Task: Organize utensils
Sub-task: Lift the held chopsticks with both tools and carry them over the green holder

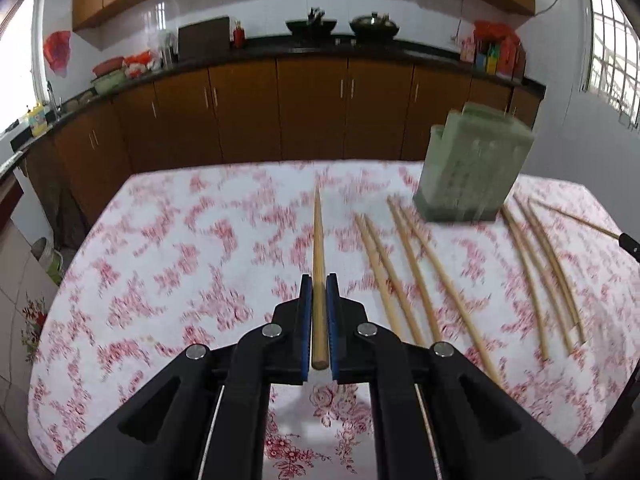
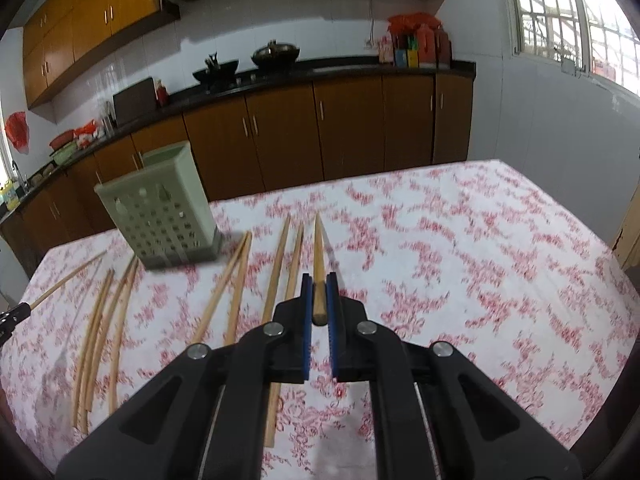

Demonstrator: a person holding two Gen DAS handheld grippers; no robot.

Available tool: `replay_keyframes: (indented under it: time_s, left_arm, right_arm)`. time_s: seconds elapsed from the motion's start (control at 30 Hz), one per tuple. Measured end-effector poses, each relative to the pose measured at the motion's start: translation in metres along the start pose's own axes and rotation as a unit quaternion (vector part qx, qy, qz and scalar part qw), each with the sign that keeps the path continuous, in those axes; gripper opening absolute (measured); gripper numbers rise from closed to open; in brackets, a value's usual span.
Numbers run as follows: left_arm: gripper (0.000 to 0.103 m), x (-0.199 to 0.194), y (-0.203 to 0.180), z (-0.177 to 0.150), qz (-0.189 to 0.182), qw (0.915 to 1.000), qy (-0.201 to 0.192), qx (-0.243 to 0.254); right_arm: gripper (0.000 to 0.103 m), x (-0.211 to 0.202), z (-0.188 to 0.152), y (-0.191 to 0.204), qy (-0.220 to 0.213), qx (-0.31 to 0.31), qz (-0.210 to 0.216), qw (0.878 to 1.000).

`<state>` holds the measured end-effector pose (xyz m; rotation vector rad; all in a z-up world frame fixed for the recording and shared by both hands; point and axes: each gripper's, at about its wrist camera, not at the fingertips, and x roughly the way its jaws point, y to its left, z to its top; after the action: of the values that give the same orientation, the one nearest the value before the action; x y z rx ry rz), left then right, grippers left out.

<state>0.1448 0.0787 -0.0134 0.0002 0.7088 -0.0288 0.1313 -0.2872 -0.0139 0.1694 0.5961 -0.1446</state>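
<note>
My left gripper [image 1: 319,280] is shut on a wooden chopstick [image 1: 318,248] that points forward above the table. My right gripper [image 2: 319,278] is shut on another wooden chopstick [image 2: 318,246], also pointing forward. A pale green perforated utensil holder [image 1: 468,168] stands on the table; in the right wrist view the holder [image 2: 164,210] is at the left. Several loose chopsticks [image 1: 404,264] lie on the cloth beside it, and the same loose chopsticks [image 2: 236,284] show left of my right gripper. The right gripper's tip and its chopstick [image 1: 580,222] enter the left wrist view at the right edge.
The table wears a white cloth with red flowers [image 1: 180,240]. Brown kitchen cabinets [image 1: 280,108] and a dark counter with woks [image 1: 312,26] run behind it. A window [image 2: 568,20] is at the right. The table's far edge drops off toward the cabinets.
</note>
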Motion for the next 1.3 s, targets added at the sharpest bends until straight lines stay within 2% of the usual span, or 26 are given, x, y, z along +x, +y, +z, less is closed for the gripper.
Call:
replay_keyframes:
  time_s: [0.23, 0.43, 1.07, 1.3]
  left_arm:
    - [0.007, -0.026, 0.001, 0.026, -0.007, 0.9981, -0.060, -0.015]
    - [0.007, -0.037, 0.002, 0.044, -0.007, 0.9955, -0.093, -0.018]
    - [0.007, -0.035, 0.006, 0.075, 0.017, 0.9927, -0.118, -0.017]
    - [0.007, -0.055, -0.002, 0.115, 0.006, 0.9878, -0.155, -0.013]
  right_arm:
    - [0.008, -0.014, 0.025, -0.001, -0.041, 0.003, 0.003, 0.999]
    - [0.008, -0.020, 0.043, 0.002, -0.065, -0.001, 0.005, 0.998]
    - [0.008, -0.015, 0.104, 0.006, -0.101, 0.006, 0.013, 0.995]
    - [0.008, -0.039, 0.147, 0.014, -0.150, 0.012, 0.036, 0.988]
